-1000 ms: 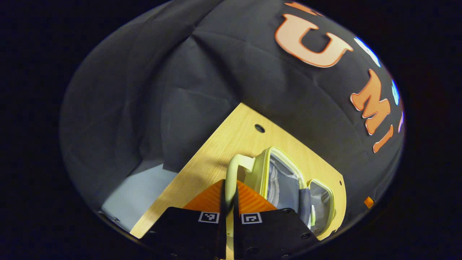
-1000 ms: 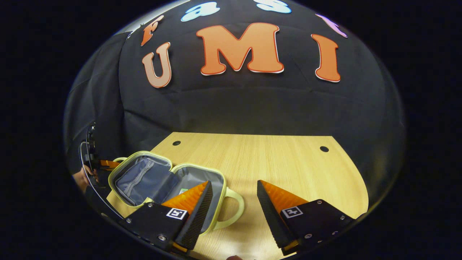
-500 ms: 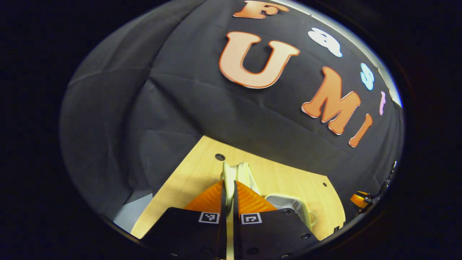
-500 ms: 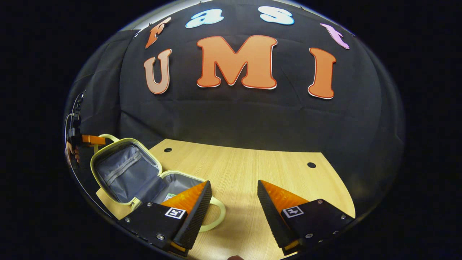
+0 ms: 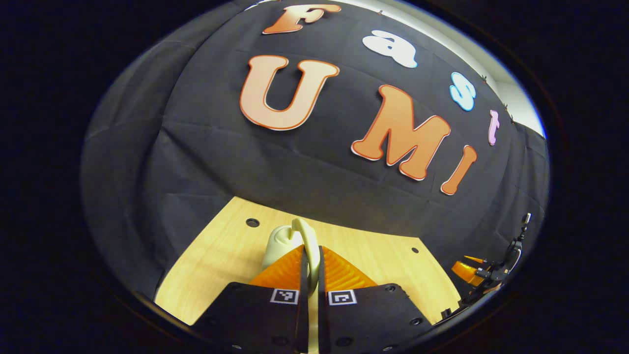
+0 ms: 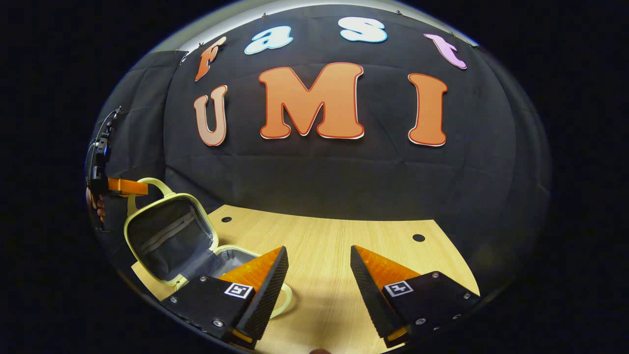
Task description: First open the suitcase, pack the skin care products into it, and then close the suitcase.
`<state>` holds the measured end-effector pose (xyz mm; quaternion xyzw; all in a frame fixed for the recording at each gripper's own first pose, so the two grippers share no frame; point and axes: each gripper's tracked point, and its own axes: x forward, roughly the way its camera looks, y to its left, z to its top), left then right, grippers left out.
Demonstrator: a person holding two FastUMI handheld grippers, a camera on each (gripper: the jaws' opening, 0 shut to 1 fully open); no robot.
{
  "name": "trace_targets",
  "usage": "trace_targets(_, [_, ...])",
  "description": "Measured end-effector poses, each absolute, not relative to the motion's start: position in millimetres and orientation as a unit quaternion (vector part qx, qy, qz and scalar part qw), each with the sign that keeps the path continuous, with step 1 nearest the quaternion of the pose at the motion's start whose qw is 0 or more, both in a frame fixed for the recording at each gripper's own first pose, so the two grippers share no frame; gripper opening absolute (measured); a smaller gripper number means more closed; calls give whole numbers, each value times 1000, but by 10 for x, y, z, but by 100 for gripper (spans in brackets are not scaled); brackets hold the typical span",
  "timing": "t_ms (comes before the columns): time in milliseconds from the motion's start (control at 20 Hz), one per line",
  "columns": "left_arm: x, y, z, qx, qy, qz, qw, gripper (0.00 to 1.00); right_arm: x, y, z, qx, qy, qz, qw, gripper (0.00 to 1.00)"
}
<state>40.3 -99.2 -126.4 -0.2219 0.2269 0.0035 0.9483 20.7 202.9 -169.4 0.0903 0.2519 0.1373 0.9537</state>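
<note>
The small pale yellow-green suitcase (image 6: 169, 241) stands open at the table's left, its grey-lined lid raised nearly upright. My left gripper (image 6: 123, 187) is shut on the lid's handle (image 6: 147, 184). In the left gripper view that handle (image 5: 304, 236) is pinched between my left gripper's (image 5: 310, 255) fingers, with the lid's rounded edge (image 5: 277, 243) just beyond. The suitcase base (image 6: 231, 255) lies flat, mostly hidden behind one finger of my right gripper (image 6: 319, 270). That gripper hovers open over the table with nothing between its fingers. The base's own handle (image 6: 285, 300) pokes out beside that finger.
The light wooden table (image 6: 339, 246) has small dark holes (image 6: 418, 238) near its far edge and bare surface to the right of the suitcase. The black cloth wall rises just behind it. A hand (image 6: 98, 209) holds the left gripper at the far left.
My left gripper has lifted the lid's handle up, swinging the lid from lying flat open to nearly upright. My right gripper stayed open and drew back slightly.
</note>
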Motion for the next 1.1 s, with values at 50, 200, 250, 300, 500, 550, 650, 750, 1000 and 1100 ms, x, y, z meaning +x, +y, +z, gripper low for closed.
trace_targets(50, [442, -1151, -1239, -221, 222, -3, 950, 8, 217, 1985, -1693, 90, 250, 140, 954, 82])
trace_targets(200, [526, -1577, -1228, -209, 231, -30, 950, 8, 210, 1874, -1706, 78, 248, 152, 954, 82])
trace_targets(250, [558, -1721, -1212, -206, 232, -38, 950, 8, 230, 1783, -1727, 73, 247, 150, 955, 82])
trace_targets(300, [599, -1845, -1219, -203, 234, -46, 949, 8, 239, 1713, -1724, 74, 244, 152, 955, 83])
trace_targets(500, [657, -2357, -1311, -192, 249, -71, 947, 8, 268, 1488, -1732, 78, 235, 142, 958, 82])
trace_targets(550, [664, -2500, -1351, -183, 255, -78, 946, 8, 256, 1445, -1757, 75, 235, 142, 959, 82])
trace_targets(650, [713, -2756, -1471, -149, 269, -96, 947, 7, 235, 1351, -1800, 71, 236, 143, 958, 82])
trace_targets(750, [731, -3030, -1610, -125, 290, -113, 942, 8, 223, 1261, -1840, 72, 242, 140, 957, 82])
trace_targets(1000, [732, -3520, -1967, -153, 324, -124, 925, 8, 230, 1001, -1840, 98, 242, 123, 958, 82])
trace_targets(1100, [720, -3608, -2063, -134, 334, -125, 925, 8, 205, 869, -1873, 91, 242, 114, 959, 83])
